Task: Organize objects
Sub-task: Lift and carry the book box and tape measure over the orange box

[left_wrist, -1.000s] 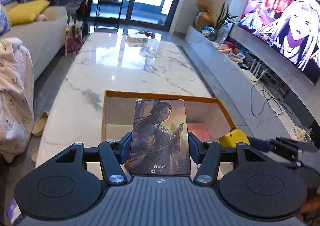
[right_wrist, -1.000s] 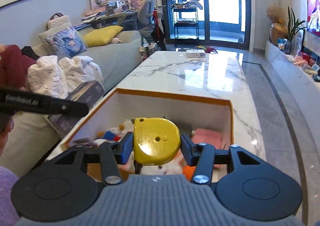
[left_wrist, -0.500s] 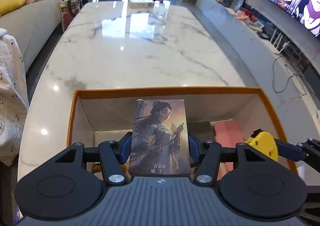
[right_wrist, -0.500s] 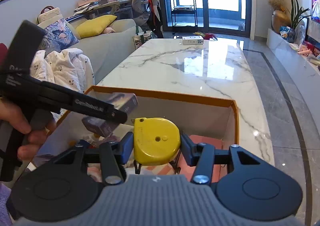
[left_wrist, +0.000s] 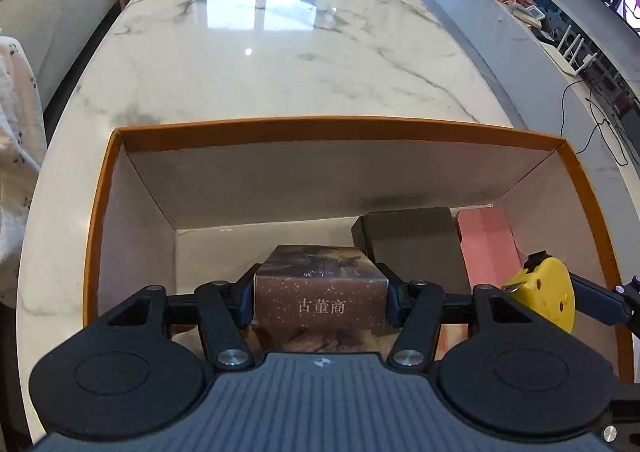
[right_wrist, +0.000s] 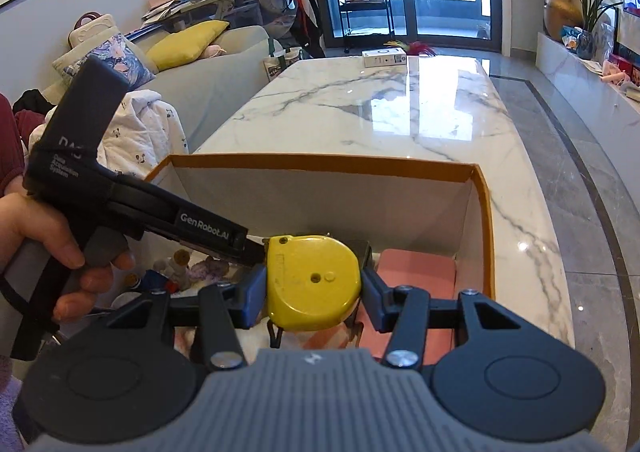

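Orange-rimmed cardboard box (left_wrist: 100, 220) on the marble bench (left_wrist: 288, 52) already holds small toys at left, a grey carton and a pink carton at right. Left tongs (left_wrist: 321, 298) grip a brown illustrated card box (left_wrist: 320, 292) low inside — right tongs (right_wrist: 314, 290) clamp a yellow tape measure (right_wrist: 314, 284) over the pink carton (right_wrist: 416, 272). Both await release.

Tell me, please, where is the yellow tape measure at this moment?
The yellow tape measure is held between the jaws of the right gripper, over the right part of the orange-rimmed box, just in front of the pink box inside it.
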`<state>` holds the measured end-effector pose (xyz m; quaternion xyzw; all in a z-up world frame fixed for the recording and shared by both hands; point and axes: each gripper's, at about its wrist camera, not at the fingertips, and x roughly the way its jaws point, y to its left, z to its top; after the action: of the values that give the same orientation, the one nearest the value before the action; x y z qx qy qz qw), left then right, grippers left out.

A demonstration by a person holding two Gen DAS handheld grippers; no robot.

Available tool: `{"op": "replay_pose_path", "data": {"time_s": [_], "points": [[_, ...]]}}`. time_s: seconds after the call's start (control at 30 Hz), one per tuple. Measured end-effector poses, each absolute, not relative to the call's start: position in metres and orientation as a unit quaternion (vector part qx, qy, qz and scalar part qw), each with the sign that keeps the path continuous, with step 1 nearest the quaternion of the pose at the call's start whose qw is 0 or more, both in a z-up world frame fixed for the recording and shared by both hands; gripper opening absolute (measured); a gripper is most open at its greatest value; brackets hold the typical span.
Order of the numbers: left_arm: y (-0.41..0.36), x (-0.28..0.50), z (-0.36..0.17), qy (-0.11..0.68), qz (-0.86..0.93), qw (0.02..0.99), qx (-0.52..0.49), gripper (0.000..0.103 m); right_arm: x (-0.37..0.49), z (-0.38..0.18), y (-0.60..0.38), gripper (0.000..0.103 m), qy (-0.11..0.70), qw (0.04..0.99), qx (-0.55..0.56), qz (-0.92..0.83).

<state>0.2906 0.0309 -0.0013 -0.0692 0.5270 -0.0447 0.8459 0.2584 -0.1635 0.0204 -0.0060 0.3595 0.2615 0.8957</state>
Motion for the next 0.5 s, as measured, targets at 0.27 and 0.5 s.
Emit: {"op": "replay_pose_path", "data": {"time_s": [0.27, 0.5], "points": [[0.023, 0.279, 0.013, 0.532, -0.077, 0.843, -0.03, 0.073, 0.253, 0.019, -0.162, 0.052, 0.362, 0.895, -0.003, 0.26], [0.015, 0.281, 0.019, 0.497, -0.09, 0.863, 0.025, 0.075, 0.251, 0.019, -0.159, 0.052, 0.361, 0.892, -0.005, 0.27]]}}
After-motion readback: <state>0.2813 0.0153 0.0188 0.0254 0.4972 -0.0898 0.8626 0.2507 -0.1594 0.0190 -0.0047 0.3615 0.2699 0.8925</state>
